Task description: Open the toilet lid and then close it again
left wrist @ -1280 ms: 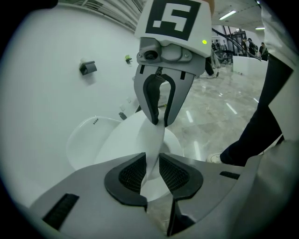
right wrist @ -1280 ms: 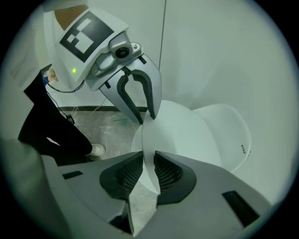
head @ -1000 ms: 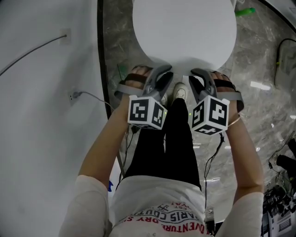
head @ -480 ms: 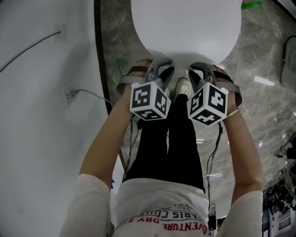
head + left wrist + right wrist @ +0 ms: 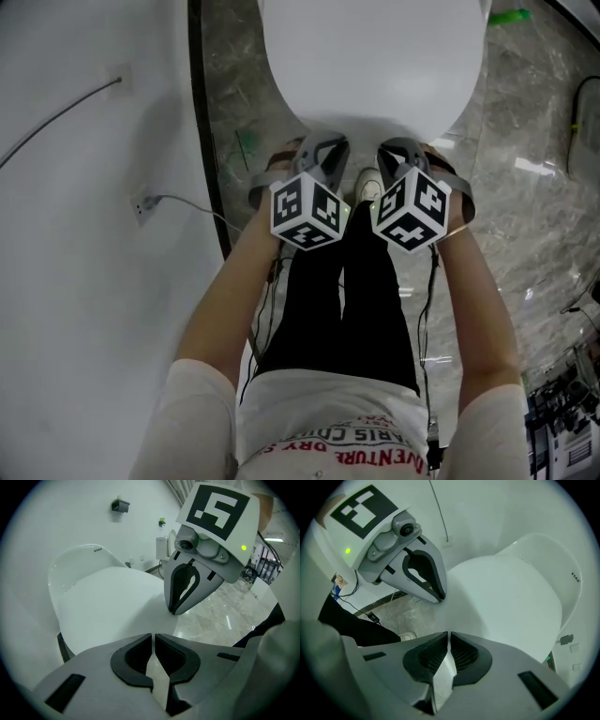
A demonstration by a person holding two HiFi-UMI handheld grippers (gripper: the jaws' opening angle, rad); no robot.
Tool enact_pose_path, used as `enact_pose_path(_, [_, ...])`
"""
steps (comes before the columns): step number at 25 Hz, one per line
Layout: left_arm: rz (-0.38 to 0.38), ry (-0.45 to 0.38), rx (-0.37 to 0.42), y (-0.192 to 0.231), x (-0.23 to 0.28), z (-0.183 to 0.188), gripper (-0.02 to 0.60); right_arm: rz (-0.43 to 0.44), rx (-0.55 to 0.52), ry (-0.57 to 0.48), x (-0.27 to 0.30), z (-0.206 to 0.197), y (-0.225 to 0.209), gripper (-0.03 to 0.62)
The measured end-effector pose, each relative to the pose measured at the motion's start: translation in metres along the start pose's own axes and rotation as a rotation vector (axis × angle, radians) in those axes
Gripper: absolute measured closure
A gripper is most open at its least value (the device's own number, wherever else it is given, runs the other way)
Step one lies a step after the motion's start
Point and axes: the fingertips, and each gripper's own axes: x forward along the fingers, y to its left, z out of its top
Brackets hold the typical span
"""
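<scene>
Toilet lid (image 5: pixel 375 56): white, lying down closed on the bowl.
Left gripper (image 5: pixel 153 638): at the front edge of the lid, pointing steeply down. Its jaws have just been closing and now stand almost pressed together, nothing between them.
Right gripper (image 5: pixel 448 637): just beside the left one, at the same edge. Its jaws have also just been closing, almost together, empty.
Floor (image 5: pixel 525 187): grey marble.

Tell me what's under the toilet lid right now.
The toilet lid lies closed, so whatever is beneath is covered. Only marbled floor shows around it.
</scene>
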Motion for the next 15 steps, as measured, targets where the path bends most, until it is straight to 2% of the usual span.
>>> enact_pose_path(5, [-0.005,-0.008,-0.062,0.004,-0.004,0.001,0.565,0.032,0.074,-0.015,-0.005,0.003,-0.003,0.569])
enact_pose_path(8, [0.023,-0.044,-0.196,0.010,-0.019,0.010,0.572,0.045,0.090,-0.025,-0.022,0.008,-0.003,0.569])
enact_pose_path(10, [0.036,-0.085,-0.303,0.012,-0.038,0.021,0.572,0.041,0.131,-0.065,-0.043,0.018,-0.003,0.569])
enact_pose_path(12, [0.052,-0.131,-0.370,0.018,-0.063,0.037,0.574,0.015,0.185,-0.125,-0.073,0.034,-0.008,0.569])
enact_pose_path(15, [0.100,-0.201,-0.378,0.032,-0.108,0.076,0.574,-0.059,0.283,-0.232,-0.129,0.060,-0.024,0.570])
